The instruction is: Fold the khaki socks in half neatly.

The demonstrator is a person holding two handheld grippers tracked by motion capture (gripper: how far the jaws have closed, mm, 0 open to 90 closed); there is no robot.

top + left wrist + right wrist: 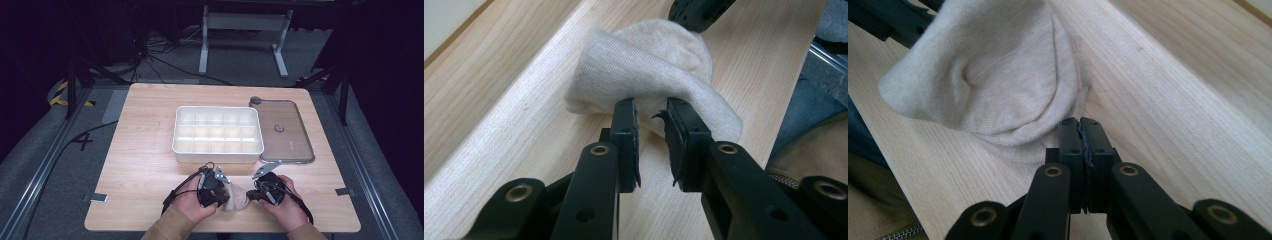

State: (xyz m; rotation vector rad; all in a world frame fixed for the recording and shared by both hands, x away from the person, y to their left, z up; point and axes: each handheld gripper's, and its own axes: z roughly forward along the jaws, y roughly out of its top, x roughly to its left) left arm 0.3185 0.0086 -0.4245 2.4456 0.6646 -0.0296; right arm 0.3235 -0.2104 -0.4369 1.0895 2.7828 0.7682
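Observation:
A beige sock (pixel 236 199) lies bunched on the wooden table (pixel 145 150) near its front edge, between my two grippers. My left gripper (pixel 651 107) is open, and its jaws straddle the sock's (pixel 649 60) near edge with a gap between the pads. My right gripper (pixel 1080 122) is shut, its tips at the sock's (pixel 988 75) other edge, where the folds run together, so it seems to pinch the fabric. In the high view the left gripper (pixel 222 196) and right gripper (pixel 251 194) point at each other across the sock.
A white box (pixel 218 155) with several compartments stands mid-table, just behind the hands. To its right lies a clear flat lid (pixel 295 145) with a small knob. The table's front edge runs close under the person's sleeves.

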